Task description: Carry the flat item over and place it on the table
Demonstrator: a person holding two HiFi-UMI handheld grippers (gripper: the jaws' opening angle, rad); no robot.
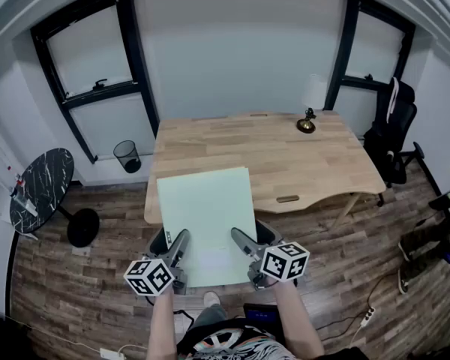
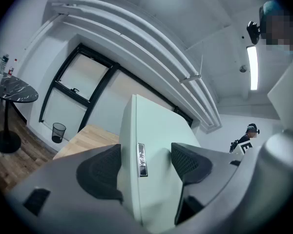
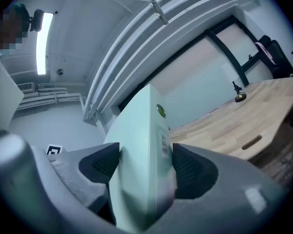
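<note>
You are holding a pale green flat box out in front of you, level, between both tongs. Your left gripper is pinching the box's near left corner, one pad on each broad face. Your right gripper is pinching the near right corner in the same way. Both are standing wide because the box is filling the gap between the pads.

The box is reaching away from you, and in the head view its far end is lying over the near edge of the wooden table. Whether it is touching the wood is not clear.

Risks, as a judgement: you are gripping only the near end, so the unsupported far end is levering down and could be working the box out of the pads. If one hand is rising or twisting more than the other, the smooth faces could slip. Lowering too early could be catching the far edge on the table's rim.

Further off, a small brass object is standing at the table's far right, well apart from the box, so a long push is the only thing threatening it.
</note>
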